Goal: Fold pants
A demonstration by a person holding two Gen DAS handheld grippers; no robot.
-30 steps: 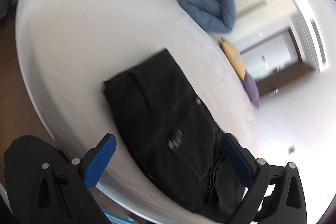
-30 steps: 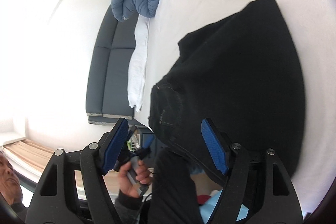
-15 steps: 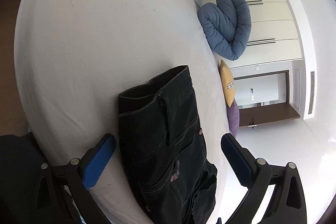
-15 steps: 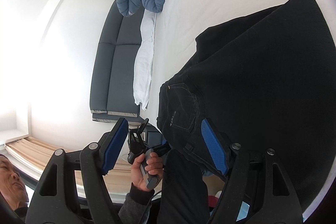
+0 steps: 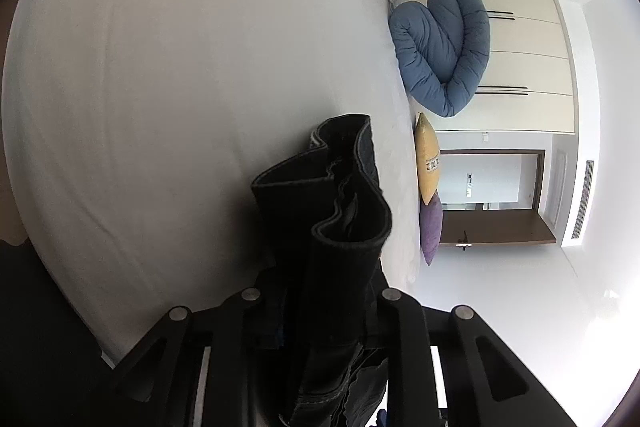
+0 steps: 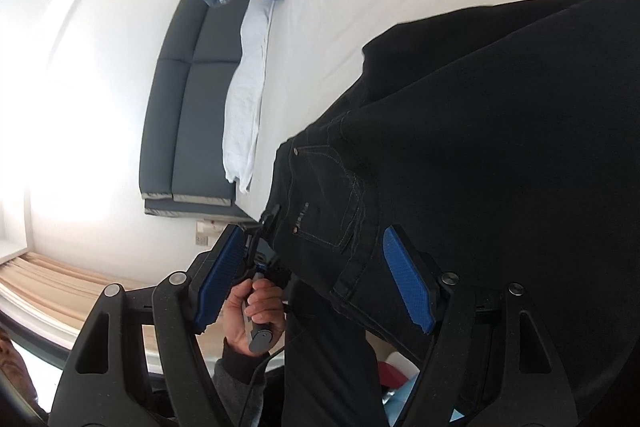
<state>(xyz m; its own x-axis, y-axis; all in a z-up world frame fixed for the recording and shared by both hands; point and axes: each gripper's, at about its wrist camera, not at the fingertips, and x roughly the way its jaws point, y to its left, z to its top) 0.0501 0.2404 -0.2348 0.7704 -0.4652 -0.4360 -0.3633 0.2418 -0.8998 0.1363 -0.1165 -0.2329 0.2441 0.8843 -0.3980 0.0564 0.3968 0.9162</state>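
Pants lying on bed, waistband bunching between the clamped fingers of left gripper. Right gripper hanging wide apart, pants' pocket just ahead. Risk: one-sided lifting is likely skewing the fold; thick denim possibly slipping out.

The pants are lying on the bed, near its edge, with one end bunching up between the fingers of the left gripper. The right gripper is hanging over the waistband, its fingers standing apart on either side. A rolled duvet is sitting at the far edge of the bed, two cushions lying beside it. A sofa is standing alongside the bed.
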